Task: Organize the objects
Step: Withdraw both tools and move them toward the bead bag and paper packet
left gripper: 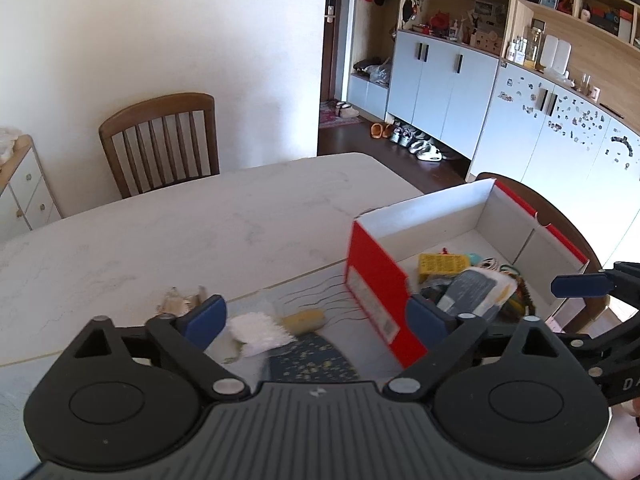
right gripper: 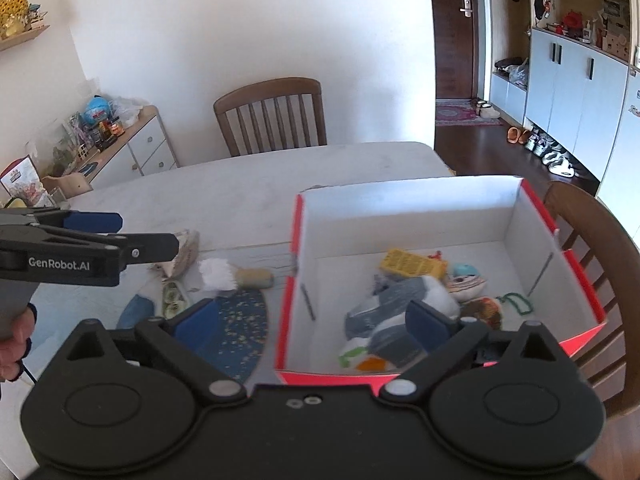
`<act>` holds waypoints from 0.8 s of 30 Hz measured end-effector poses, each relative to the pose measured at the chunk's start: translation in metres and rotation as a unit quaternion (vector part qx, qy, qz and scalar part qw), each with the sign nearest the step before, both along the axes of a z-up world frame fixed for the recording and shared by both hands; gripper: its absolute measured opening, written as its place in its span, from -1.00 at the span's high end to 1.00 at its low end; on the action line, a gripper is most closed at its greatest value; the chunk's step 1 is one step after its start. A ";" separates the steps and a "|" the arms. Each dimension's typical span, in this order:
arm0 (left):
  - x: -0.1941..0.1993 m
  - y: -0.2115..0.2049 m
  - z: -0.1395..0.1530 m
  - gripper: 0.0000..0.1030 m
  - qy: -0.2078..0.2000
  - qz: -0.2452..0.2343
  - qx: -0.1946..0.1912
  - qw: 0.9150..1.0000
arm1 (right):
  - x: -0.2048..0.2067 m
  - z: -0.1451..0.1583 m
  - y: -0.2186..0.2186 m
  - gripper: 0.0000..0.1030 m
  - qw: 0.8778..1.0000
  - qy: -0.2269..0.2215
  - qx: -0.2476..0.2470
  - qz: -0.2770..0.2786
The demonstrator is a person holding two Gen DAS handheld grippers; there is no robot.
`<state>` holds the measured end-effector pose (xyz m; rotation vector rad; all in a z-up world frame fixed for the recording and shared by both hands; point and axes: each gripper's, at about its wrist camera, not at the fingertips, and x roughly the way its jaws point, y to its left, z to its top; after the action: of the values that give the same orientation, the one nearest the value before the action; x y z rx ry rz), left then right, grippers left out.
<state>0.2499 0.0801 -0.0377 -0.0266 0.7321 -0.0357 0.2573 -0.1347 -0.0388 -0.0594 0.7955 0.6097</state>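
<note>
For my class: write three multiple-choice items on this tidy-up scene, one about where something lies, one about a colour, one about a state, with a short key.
1. Where does the yellow packet lie?
A. inside the box
B. on the chair
C. on the table beside the box

2. What colour is the outside of the box?
A. green
B. red
C. black

3. How do the left gripper and right gripper stand?
A. both open, holding nothing
B. both shut on socks
C. left shut on the white fluffy item

Key:
1 A, it rests on the box floor by the grey sock.
2 B, its outer walls are red, the inside white.
3 A, the blue pads stand wide apart, and the white fluffy item lies loose on the table.
</note>
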 end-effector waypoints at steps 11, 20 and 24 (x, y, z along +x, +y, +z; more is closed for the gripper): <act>-0.007 0.066 -0.019 -0.99 0.010 0.012 -0.027 1.000 | -0.030 -0.010 0.065 -0.93 0.999 -0.009 -0.025 0.047; 0.008 0.115 -0.049 -0.99 0.029 0.047 -0.005 0.998 | -0.031 -0.026 0.106 -0.93 0.998 -0.001 -0.036 0.059; 0.020 0.127 -0.066 -0.99 0.036 0.053 0.000 0.998 | -0.025 -0.034 0.124 -0.93 0.997 -0.001 -0.041 0.063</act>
<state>0.2697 0.2074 -0.1039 -0.0666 0.8026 0.0667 0.2318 -0.0112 -0.0723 -0.1869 0.8194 0.6957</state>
